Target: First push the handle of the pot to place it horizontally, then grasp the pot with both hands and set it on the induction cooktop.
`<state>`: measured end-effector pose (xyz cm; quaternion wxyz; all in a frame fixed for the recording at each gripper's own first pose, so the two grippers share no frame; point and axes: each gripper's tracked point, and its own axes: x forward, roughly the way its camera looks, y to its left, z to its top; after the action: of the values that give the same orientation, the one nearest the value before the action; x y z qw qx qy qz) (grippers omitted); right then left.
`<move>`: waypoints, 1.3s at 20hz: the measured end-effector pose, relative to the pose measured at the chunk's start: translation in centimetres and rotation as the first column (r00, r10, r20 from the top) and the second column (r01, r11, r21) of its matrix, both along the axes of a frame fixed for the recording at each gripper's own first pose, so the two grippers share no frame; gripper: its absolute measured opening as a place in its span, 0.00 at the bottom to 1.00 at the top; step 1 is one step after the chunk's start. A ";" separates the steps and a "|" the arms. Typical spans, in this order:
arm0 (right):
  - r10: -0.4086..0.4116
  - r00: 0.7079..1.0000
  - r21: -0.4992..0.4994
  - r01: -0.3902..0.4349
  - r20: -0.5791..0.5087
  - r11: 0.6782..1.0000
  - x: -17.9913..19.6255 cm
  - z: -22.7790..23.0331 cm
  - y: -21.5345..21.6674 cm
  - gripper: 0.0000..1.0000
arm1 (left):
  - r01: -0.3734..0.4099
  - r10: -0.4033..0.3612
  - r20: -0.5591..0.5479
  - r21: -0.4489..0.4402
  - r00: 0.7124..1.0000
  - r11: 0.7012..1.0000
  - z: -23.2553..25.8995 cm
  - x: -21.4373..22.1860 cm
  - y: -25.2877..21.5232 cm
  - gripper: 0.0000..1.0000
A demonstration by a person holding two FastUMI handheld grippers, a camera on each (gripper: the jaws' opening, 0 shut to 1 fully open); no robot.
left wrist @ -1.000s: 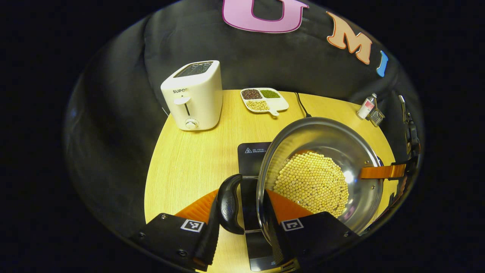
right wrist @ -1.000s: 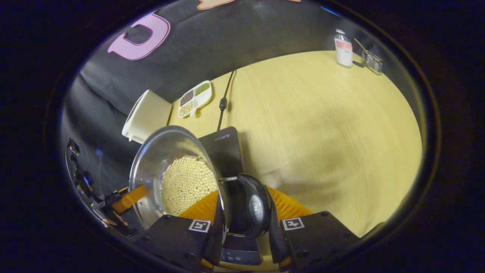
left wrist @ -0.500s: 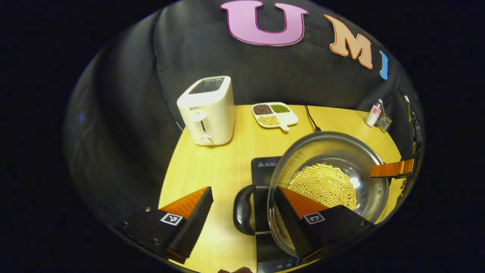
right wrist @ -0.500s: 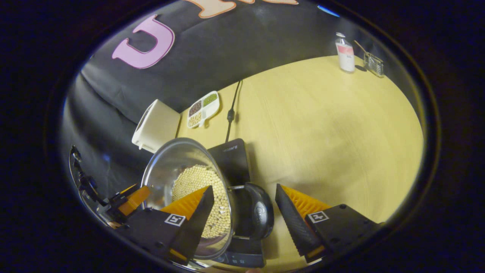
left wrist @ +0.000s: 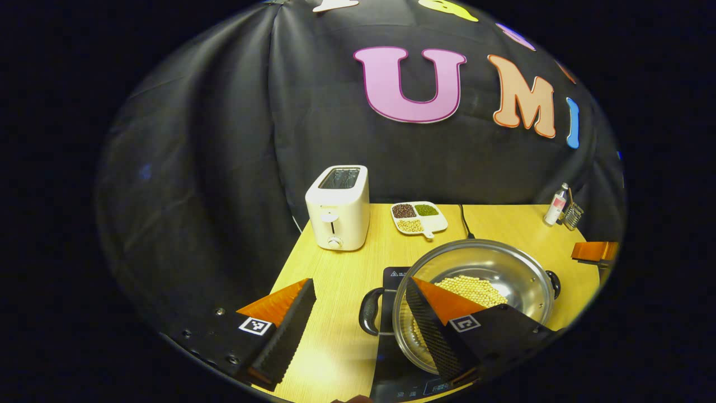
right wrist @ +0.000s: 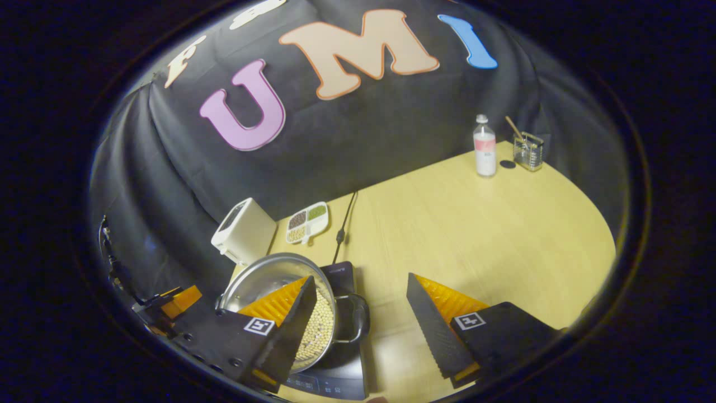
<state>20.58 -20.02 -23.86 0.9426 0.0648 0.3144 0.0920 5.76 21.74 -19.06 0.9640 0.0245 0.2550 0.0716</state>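
You have the round wooden table (right wrist: 492,235) in front of you, and on it the black induction cooktop (left wrist: 391,277) already carries the steel pot (left wrist: 503,268) with the yellow beans (left wrist: 475,288) inside. The pot's black handles (left wrist: 369,310) lie flat at both sides. Behind it stand the white toaster (left wrist: 337,208) and the small divided dish (left wrist: 419,217). Your left gripper (left wrist: 358,308) and your right gripper (right wrist: 358,302) both have their fingers spread wide, touching nothing.

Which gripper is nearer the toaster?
Left. The left gripper is at the pot's toaster-side handle; the right gripper is at the far-side handle from the toaster.
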 end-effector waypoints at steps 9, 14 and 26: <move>0.023 0.939 -0.035 -0.012 0.342 0.999 -2.6 13.5 -4.2 0.92 | -0.022 0.020 0.251 0.004 0.968 1.000 11.4 -5.5 -8.5 1.00; 0.065 0.897 -0.018 -0.063 0.437 0.998 -3.4 19.6 -7.8 1.00 | -0.078 0.078 0.386 -0.016 0.919 0.997 16.1 -8.2 -13.6 1.00; 0.195 0.817 -0.139 -0.141 0.542 0.980 -5.4 23.8 -18.1 1.00 | -0.106 0.109 0.489 -0.034 0.865 0.994 18.7 -12.3 -27.5 0.93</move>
<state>15.17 -38.08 -0.09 0.9832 -0.0364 0.0368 0.1750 -6.57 -5.78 -0.36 0.9917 -0.0117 0.0036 0.1283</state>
